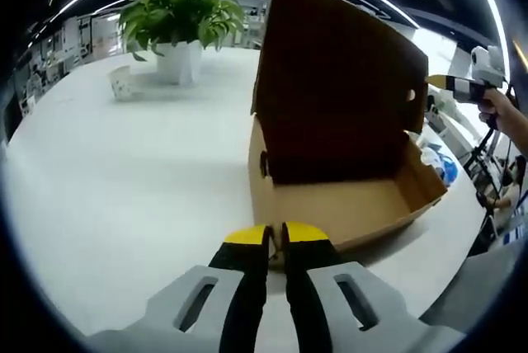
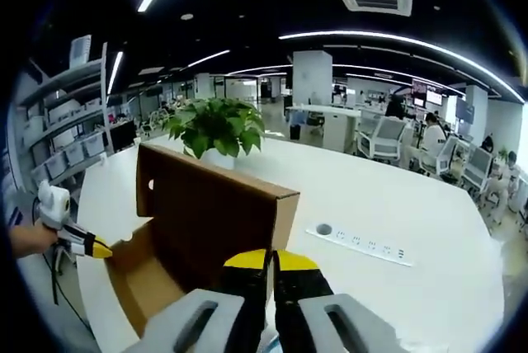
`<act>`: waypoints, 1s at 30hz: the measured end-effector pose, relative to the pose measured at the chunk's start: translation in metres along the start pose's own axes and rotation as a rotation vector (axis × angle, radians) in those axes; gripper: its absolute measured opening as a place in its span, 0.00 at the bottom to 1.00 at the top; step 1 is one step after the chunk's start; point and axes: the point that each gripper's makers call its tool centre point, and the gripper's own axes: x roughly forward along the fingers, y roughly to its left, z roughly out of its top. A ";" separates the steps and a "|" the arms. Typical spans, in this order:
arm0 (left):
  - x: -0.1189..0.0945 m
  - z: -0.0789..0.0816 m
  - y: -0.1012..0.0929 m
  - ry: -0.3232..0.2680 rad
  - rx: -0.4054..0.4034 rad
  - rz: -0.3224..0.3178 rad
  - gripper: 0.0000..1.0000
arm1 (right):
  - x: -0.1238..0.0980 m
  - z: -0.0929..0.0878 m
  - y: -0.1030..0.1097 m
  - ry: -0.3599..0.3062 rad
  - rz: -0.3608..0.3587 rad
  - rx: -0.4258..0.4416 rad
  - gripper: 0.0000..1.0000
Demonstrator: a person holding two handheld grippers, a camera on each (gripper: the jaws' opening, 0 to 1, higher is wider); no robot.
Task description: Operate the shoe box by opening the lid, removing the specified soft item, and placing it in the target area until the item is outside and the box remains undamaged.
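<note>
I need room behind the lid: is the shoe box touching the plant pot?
Apart. The left gripper view shows a strip of bare white table between the plant pot and the shoe box.

Shoe box (image 1: 346,196) on table (image 1: 124,188), lid (image 1: 338,81) raised; potted plant (image 1: 183,19) and cup (image 1: 122,82) behind.
</note>
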 end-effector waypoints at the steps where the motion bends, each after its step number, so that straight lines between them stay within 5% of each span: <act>1: 0.000 0.000 0.000 -0.001 -0.002 0.000 0.05 | -0.001 0.000 0.001 -0.002 0.000 -0.002 0.00; 30: -0.001 0.001 0.000 -0.010 0.001 -0.006 0.05 | -0.019 -0.010 0.012 -0.030 0.018 0.012 0.00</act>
